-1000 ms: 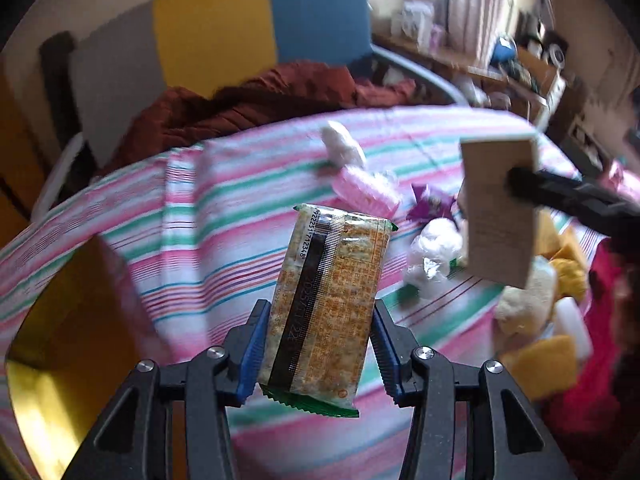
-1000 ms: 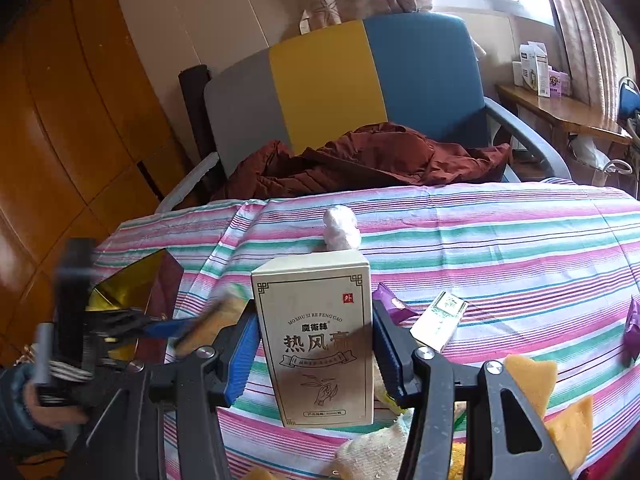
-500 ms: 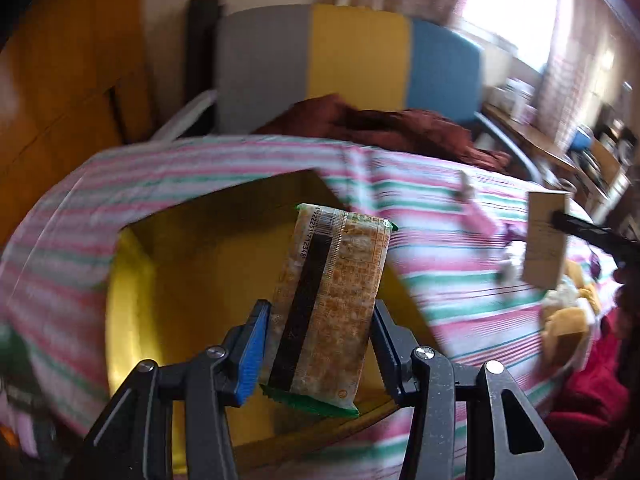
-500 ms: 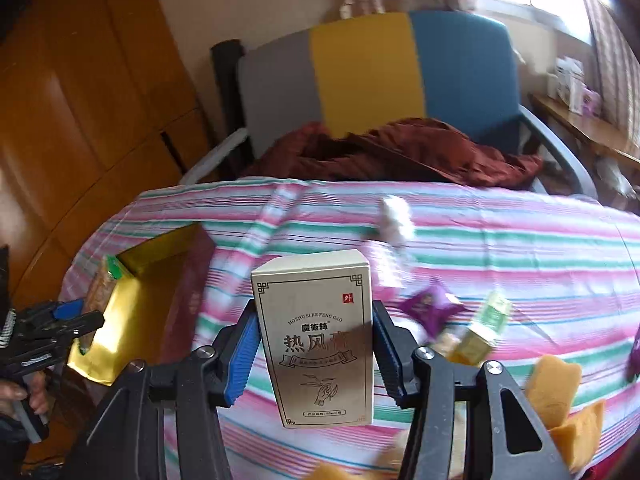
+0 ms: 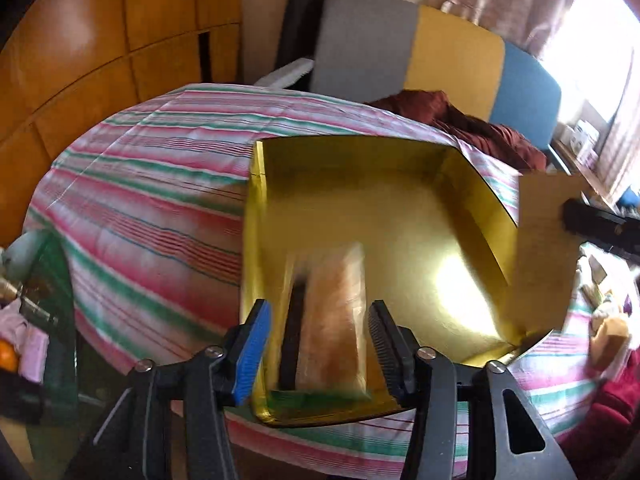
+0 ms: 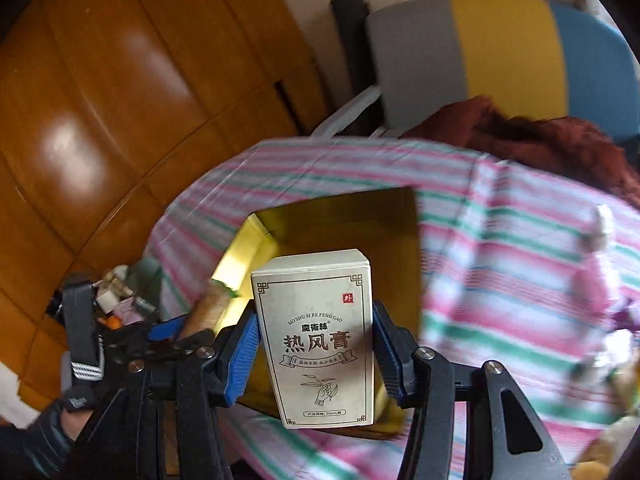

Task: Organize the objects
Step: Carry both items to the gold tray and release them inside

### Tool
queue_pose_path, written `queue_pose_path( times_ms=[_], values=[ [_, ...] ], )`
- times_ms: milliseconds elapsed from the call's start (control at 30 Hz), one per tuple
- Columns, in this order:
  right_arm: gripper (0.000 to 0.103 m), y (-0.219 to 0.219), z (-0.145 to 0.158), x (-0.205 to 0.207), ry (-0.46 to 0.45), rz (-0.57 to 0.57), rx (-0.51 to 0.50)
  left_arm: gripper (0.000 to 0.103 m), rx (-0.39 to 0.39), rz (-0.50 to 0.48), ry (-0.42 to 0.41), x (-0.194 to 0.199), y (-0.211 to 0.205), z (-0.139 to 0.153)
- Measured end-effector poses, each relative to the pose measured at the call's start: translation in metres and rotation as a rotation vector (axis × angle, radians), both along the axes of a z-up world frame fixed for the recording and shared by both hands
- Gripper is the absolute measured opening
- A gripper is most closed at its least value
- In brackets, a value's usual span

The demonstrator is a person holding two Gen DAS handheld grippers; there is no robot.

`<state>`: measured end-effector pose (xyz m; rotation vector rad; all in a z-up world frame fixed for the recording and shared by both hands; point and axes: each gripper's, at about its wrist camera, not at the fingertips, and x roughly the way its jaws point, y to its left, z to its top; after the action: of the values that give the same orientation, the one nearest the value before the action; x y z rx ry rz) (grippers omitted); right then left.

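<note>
- Now the left gripper [image 5: 320, 344] hangs over the open gold-lined cardboard box [image 5: 472, 184], pointing steeply down, its jaws opening.
- Between them lies the long orange snack packet with a black stripe and green end [image 5: 332, 312], blurred; gaps show on both sides, so the pads no longer press it, and it sits low against the box's near left wall.
- Meanwhile the right gripper [image 6: 316, 352] pinches the upright white carton with black Chinese characters [image 6: 316, 336] by its two sides; its jaws are easing apart, though the pads look to be touching the carton.
- That carton hovers above the box's near right edge.
- Underneath, the box rests on the pink, green and white striped tablecloth [image 5: 152, 200], towards its left end.
- Beyond the table stands a grey, yellow and blue chair [image 6: 500, 48] with a crumpled rust-red garment [image 6: 540, 140] on it.
</note>
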<state>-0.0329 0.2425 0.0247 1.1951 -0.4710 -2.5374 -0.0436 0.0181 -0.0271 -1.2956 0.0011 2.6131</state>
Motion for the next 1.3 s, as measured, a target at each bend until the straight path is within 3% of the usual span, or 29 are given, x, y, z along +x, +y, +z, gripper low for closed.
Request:
queue_pose_path(
  times_ms=[200,367,533,867,1300],
  values=[
    [0.060,-0.046,-0.007,-0.012,-0.027,0.069,-0.045,0.061,0.011,0.057,0.052,0.007,-0.019,0.011],
    [0.060,-0.055,-0.012,0.006,-0.037,0.067,0.056,0.075,0.012,0.092,0.085,0.013,-0.023,0.014],
    [0.064,-0.056,-0.015,0.027,-0.008,0.045,0.159,0.077,-0.008,0.069,0.101,0.018,-0.009,0.017],
    [0.066,-0.035,-0.019,0.048,0.010,-0.061,0.218,0.084,-0.056,0.012,0.134,0.031,0.017,0.024],
    [0.066,0.001,-0.021,0.070,0.034,-0.165,0.292,0.084,-0.118,-0.093,0.203,0.051,0.057,0.038]
  ],
)
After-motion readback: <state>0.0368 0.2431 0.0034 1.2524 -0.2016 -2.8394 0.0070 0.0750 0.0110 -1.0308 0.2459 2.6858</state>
